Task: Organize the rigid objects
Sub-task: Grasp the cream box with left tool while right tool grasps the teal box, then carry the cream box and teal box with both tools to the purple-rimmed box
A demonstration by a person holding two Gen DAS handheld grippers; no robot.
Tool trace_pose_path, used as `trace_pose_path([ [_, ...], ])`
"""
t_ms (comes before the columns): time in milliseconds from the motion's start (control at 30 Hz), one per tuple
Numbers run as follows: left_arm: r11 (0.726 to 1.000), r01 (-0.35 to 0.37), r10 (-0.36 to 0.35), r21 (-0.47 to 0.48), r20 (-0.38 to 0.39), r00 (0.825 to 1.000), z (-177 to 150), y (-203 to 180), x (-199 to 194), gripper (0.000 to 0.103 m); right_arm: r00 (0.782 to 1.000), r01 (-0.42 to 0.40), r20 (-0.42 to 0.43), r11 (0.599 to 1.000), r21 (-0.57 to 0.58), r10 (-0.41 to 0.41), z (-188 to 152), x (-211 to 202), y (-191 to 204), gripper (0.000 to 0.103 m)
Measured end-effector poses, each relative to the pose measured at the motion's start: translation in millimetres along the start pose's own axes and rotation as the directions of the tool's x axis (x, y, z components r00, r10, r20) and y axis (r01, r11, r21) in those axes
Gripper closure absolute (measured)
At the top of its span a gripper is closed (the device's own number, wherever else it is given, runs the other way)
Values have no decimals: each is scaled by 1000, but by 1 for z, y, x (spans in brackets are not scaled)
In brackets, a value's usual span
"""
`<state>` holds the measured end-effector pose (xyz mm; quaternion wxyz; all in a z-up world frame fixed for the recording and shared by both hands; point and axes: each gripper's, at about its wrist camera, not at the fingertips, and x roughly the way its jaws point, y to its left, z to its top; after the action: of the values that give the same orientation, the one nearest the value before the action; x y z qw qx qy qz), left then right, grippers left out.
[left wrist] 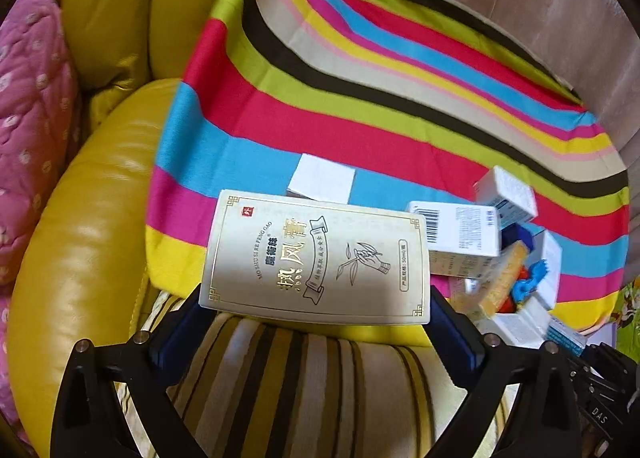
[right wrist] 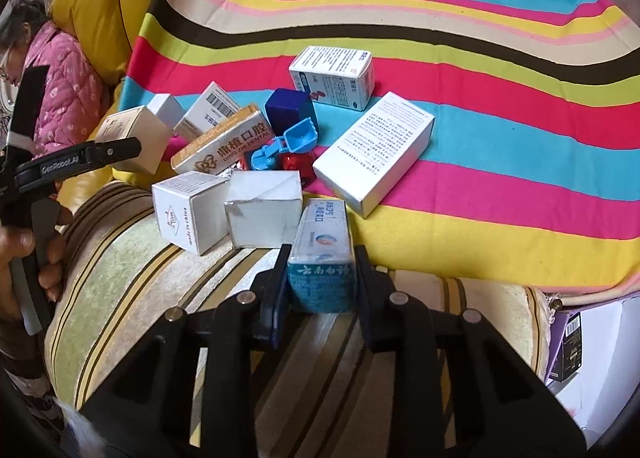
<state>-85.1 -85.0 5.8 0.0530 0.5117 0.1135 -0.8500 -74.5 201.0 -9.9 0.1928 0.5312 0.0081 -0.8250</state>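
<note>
A: Right gripper (right wrist: 320, 278) is clamped on the blue box (right wrist: 322, 258) at the pile's near edge; left gripper (left wrist: 316, 306) pinches the cream box (left wrist: 316, 258) by its ends — over the striped cloth (left wrist: 360, 97).

B: Handling?

A: Light, stiff cardboard, I'd judge — crushable. Squeeze the flat sides gently. Beyond lies the loose pile (right wrist: 260, 145).

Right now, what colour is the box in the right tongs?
Blue-teal with white lettering, the toothpaste box; clearest in the right wrist view.
</note>
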Motion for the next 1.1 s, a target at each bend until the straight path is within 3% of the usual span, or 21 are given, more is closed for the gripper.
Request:
trace_pose_path([
  [200,1000,14,-14,5,102,995,-18,-13,-31,2,999,-2,54,1000,19,1,-9,-19,-6,70],
  [400,997,22,-33,69,159,987,-28,-44,-52,2,993,32,113,998,48,-38,-19,-41,-11,70],
  [733,975,71,-107,211,165,981,-48,-104,-58,2,981,93,159,989,113,-111,-44,-72,-29,70],
  [1100,918,117,-177,379,128,976,-73,-172,-62,3,969,128,182,971,200,-165,-72,-101,-62,70],
])
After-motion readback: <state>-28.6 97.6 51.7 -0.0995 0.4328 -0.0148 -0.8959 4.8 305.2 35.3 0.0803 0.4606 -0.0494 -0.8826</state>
